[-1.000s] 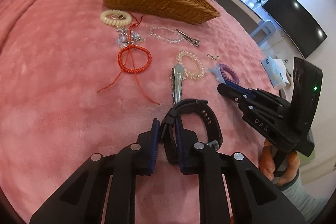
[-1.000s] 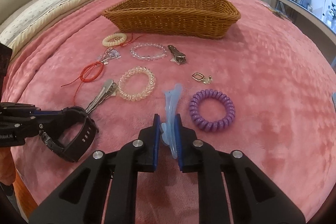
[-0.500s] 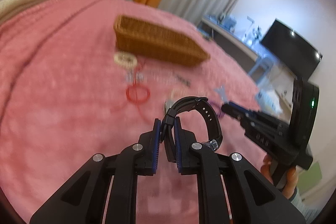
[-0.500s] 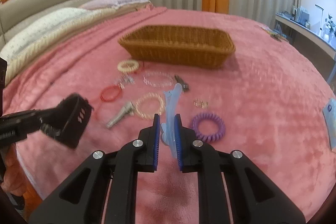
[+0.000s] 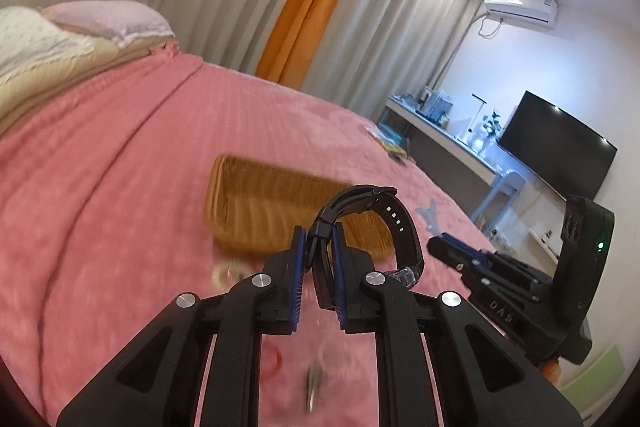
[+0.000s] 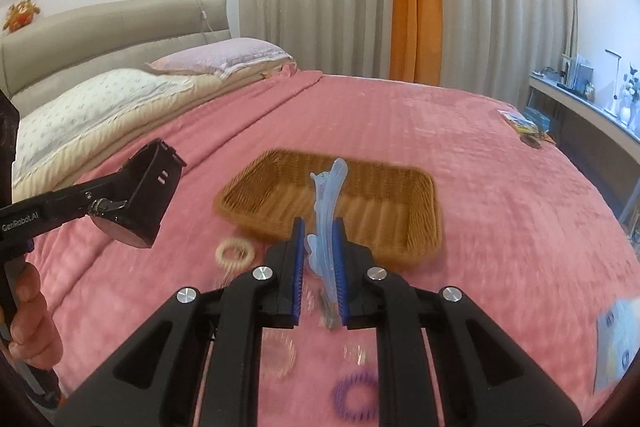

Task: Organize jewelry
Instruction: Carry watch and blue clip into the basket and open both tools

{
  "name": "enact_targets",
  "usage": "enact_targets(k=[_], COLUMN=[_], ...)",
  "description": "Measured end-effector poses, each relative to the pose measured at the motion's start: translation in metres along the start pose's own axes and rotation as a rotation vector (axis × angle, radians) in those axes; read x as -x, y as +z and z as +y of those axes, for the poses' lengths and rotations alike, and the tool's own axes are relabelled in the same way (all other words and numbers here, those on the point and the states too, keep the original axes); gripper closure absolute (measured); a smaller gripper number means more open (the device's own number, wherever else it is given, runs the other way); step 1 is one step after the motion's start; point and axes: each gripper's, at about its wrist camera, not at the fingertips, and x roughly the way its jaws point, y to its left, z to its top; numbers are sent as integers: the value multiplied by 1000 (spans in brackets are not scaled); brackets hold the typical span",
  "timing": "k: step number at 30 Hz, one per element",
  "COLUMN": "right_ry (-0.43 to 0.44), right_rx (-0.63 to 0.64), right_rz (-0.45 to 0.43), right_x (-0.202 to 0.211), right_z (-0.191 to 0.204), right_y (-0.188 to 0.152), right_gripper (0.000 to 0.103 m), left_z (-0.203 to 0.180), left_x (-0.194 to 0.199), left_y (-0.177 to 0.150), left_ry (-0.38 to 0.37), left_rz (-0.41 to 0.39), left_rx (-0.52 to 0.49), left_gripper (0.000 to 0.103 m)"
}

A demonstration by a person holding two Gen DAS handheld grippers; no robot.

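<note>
Your left hand-held gripper (image 5: pixel 319 241) is almost closed. Its two blue pads pinch the strap of a black watch (image 5: pixel 394 227). The watch band curls up and over to the right of the pads, and it hangs in the air above the pink bed cover (image 5: pixel 120 207). In the right wrist view you can see the same watch from the side, held up at the left, with your hand (image 6: pixel 30 311) around the handle below it.

Your right hand-held gripper (image 6: pixel 319 239) is almost closed too. It pinches a light blue hair clip (image 6: pixel 326 203). The clip stands up tall between the pads, and its tip points toward the brown woven basket (image 6: pixel 416 223).

The basket sits on the bed just past both hand-held grippers. It looks blurry in both views.

More jewelry lies on the bed cover, below the hand-held grippers. A cream coil ring (image 6: pixel 235 253) lies just in front of the basket. A purple coil ring (image 6: pixel 356 395) lies near the bottom of the right wrist view. A clear bead bracelet (image 6: pixel 280 353) lies to the left of it. A red cord bracelet (image 5: pixel 272 361) and a silver clip (image 5: pixel 311 385) show between the arms of the left hand-held gripper, but they are blurry.
</note>
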Motion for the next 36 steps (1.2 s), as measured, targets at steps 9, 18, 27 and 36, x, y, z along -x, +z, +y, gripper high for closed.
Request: enact_targets(k=[9,18,27,36], right_ry=[25,8,-7,33], right_rx=[-107,-142,-151,-200], right_rz=[120,263,341,251], right_x=[-120,-188,-206,-161], right_z=[-39,-51,-55,-62], right_y=[38,15,2,10], right_gripper=[91,91,91,63], left_z=[13,45,54,48], left_x=[-100,-173,-193,-139], left_y=[43,24,16,23], left_ry=[70,125,135,57], left_rz=[14,156,237,149], left_rx=[-19,9,10,37], left_gripper=[92,92,84,73])
